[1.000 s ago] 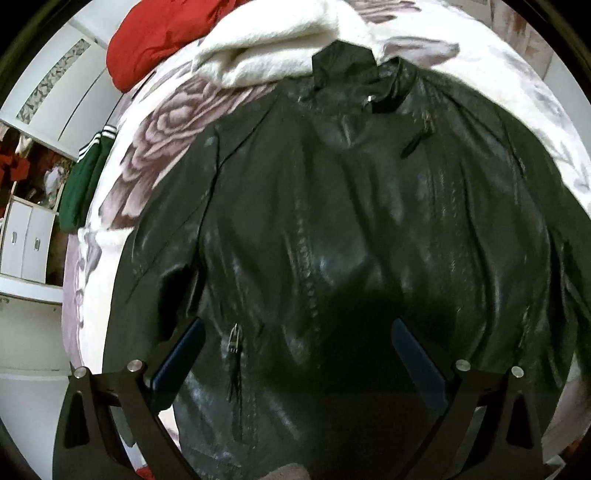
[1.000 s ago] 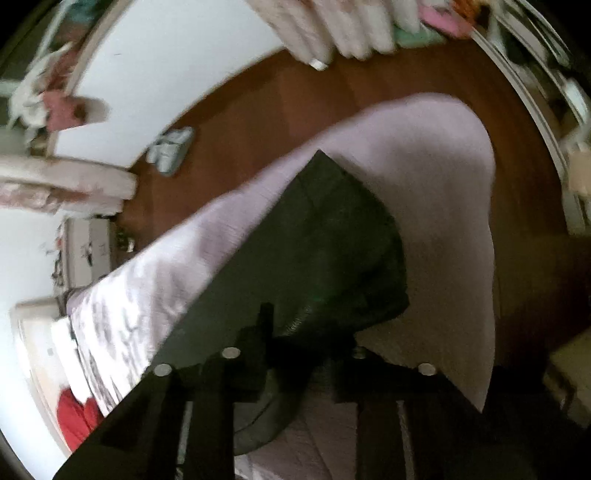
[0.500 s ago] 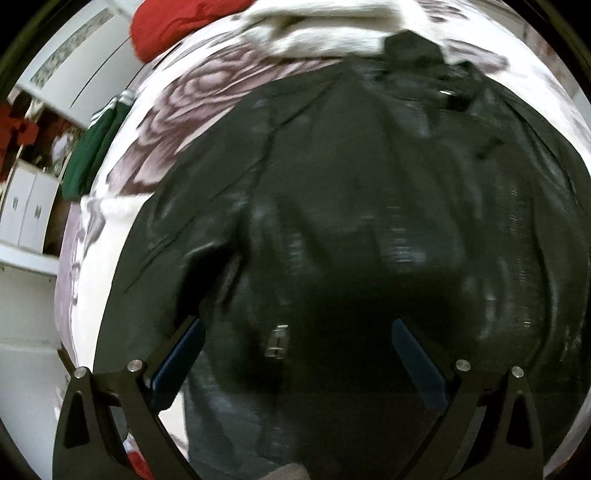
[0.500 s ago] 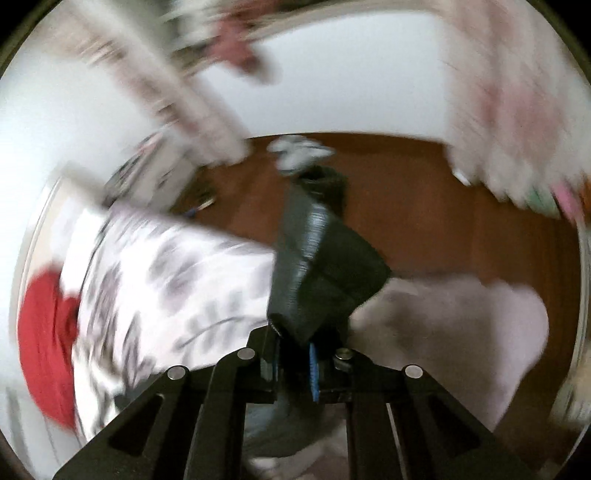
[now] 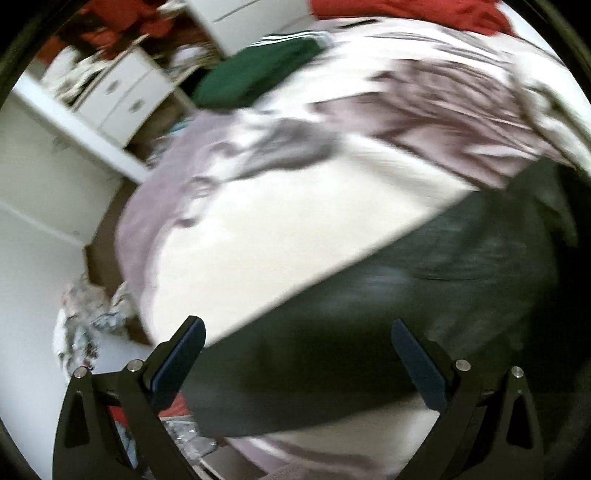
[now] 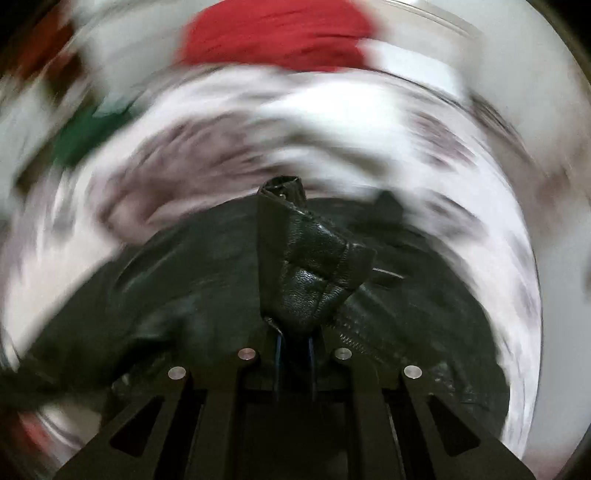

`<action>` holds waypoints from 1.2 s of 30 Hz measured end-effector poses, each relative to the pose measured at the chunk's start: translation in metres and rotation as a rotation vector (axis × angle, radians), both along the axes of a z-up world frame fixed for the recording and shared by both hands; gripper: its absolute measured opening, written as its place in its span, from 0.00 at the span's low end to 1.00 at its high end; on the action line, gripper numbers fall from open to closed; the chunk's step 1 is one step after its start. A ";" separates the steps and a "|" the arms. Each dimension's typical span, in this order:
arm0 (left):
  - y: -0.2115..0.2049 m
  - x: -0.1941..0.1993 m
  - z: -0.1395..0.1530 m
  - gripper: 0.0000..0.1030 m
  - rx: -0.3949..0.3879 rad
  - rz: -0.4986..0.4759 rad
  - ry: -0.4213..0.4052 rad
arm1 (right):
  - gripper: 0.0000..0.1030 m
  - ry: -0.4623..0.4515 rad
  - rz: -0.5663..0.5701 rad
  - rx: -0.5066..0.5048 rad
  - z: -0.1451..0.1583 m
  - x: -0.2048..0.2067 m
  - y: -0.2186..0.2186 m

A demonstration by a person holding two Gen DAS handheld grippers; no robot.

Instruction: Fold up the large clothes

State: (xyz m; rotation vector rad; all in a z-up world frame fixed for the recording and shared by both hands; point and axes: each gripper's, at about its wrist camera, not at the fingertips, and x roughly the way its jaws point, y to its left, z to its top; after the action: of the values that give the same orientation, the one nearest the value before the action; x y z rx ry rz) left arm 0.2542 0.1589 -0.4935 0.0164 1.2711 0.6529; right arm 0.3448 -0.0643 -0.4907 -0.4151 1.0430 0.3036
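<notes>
A black leather jacket (image 6: 192, 288) lies spread on a bed with a floral cover (image 6: 498, 258). My right gripper (image 6: 294, 343) is shut on the jacket's sleeve (image 6: 310, 266), which stands up from between the pads above the jacket body. In the left wrist view the jacket's left sleeve (image 5: 369, 325) runs across the lower right of the cover (image 5: 277, 221). My left gripper (image 5: 295, 354) is open and empty, just above that sleeve near the bed's left edge. Both views are blurred by motion.
A green garment (image 5: 255, 74) and a red one (image 5: 406, 11) lie at the far end of the bed; the red one also shows in the right wrist view (image 6: 277, 33). A white drawer unit (image 5: 122, 88) and loose clothes on the floor (image 5: 81, 314) are to the left.
My right gripper has swung the held sleeve from over the floor side to above the jacket body. My left gripper has moved left off the jacket front toward its left sleeve.
</notes>
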 end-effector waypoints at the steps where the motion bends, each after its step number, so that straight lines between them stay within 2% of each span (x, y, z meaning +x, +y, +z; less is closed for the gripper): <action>1: 0.011 -0.005 -0.002 1.00 0.007 0.019 0.008 | 0.10 0.002 0.072 -0.038 -0.018 -0.011 0.030; 3: 0.035 -0.017 -0.007 1.00 0.004 0.059 0.025 | 0.10 0.007 0.162 -0.121 -0.047 -0.027 0.072; 5: 0.055 -0.030 -0.014 1.00 -0.022 0.095 0.050 | 0.11 0.021 0.173 -0.187 -0.067 -0.037 0.082; 7: 0.066 -0.043 -0.017 1.00 -0.072 0.126 0.058 | 0.13 0.051 0.161 -0.182 -0.071 -0.035 0.087; 9: 0.074 -0.060 -0.021 1.00 -0.190 0.168 0.067 | 0.17 0.137 0.128 -0.118 -0.056 -0.029 0.077; 11: 0.078 -0.079 -0.025 1.00 -0.342 0.219 0.071 | 0.30 0.261 0.034 0.025 -0.036 -0.024 0.056; 13: 0.075 -0.095 -0.030 1.00 -0.473 0.251 0.072 | 0.58 0.362 -0.095 0.193 -0.013 -0.021 0.017; 15: 0.070 -0.111 -0.042 1.00 -0.643 0.283 0.070 | 0.59 0.434 -0.213 0.309 0.003 -0.017 -0.022; 16: 0.068 -0.115 -0.048 1.00 -0.694 0.291 0.062 | 0.60 0.459 -0.273 0.345 0.009 -0.020 -0.040; 19: 0.064 -0.119 -0.081 1.00 -0.901 0.348 0.008 | 0.64 0.484 -0.453 0.377 0.012 -0.029 -0.084; 21: 0.067 -0.118 -0.098 1.00 -0.973 0.413 -0.043 | 0.65 0.491 -0.540 0.381 0.005 -0.030 -0.104; 23: 0.078 -0.115 -0.119 1.00 -1.038 0.529 -0.112 | 0.65 0.495 -0.599 0.356 -0.004 -0.028 -0.123; 26: 0.097 -0.119 -0.144 1.00 -1.092 0.737 -0.205 | 0.65 0.498 -0.641 0.344 -0.018 -0.029 -0.126; 29: 0.111 -0.123 -0.152 0.93 -1.117 0.910 -0.278 | 0.65 0.490 -0.634 0.325 -0.019 -0.031 -0.120; 31: 0.119 -0.119 -0.149 0.70 -1.077 0.967 -0.291 | 0.65 0.488 -0.619 0.325 -0.020 -0.030 -0.110; 32: 0.122 -0.114 -0.145 0.63 -1.044 0.973 -0.287 | 0.65 0.485 -0.614 0.327 -0.021 -0.029 -0.105; 33: 0.125 -0.110 -0.141 0.43 -1.010 0.964 -0.282 | 0.65 0.484 -0.610 0.330 -0.014 -0.031 -0.104; 34: 0.128 -0.103 -0.135 0.27 -0.967 0.942 -0.281 | 0.65 0.482 -0.606 0.333 -0.012 -0.031 -0.100; 36: 0.133 -0.087 -0.124 0.20 -0.896 0.880 -0.291 | 0.65 0.472 -0.603 0.317 -0.004 -0.031 -0.096</action>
State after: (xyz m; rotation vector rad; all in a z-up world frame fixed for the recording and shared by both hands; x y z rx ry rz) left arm 0.1676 0.2915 -0.6172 -1.3867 1.1574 0.7216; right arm 0.3136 -0.1604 -0.4952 0.2793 1.4962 0.0161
